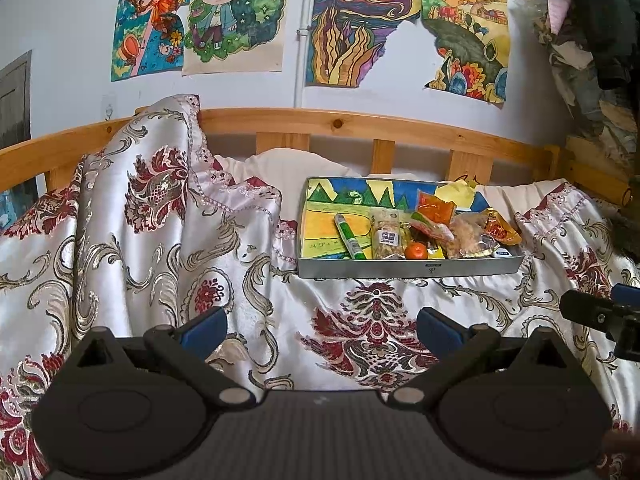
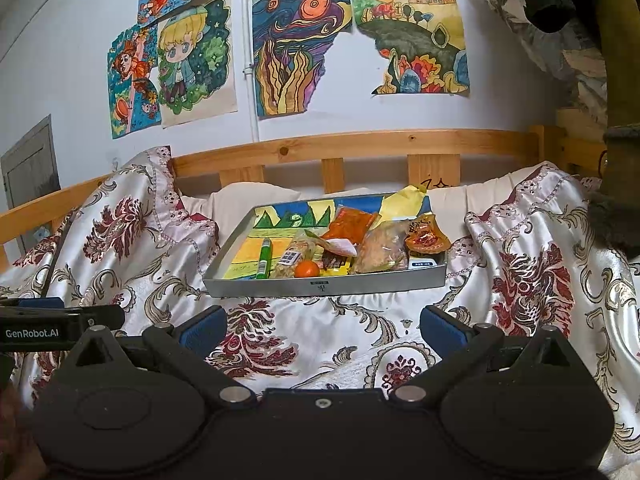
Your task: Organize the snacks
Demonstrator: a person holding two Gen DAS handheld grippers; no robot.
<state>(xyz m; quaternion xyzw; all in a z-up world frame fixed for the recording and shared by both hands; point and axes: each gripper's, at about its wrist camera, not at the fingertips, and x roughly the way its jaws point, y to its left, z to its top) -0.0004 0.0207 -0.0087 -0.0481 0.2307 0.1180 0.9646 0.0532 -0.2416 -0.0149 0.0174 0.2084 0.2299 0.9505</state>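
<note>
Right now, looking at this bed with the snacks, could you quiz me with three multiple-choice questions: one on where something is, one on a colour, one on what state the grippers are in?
1. Where does the green tube lie in the tray?
A. left part, on the bare drawing
B. right corner
C. outside, on the bedspread

2. What colour is the small round fruit near the tray's front edge?
A. purple
B. orange
C. white

3. How are the left gripper and right gripper?
A. both shut on snacks
B. one holds the tube
C. both open, holding nothing

Answers:
1 A, the tube rests left of the snack pile.
2 B, it looks like a mandarin.
3 C, the blue pads stand wide apart over the bedspread, short of the tray.
</note>
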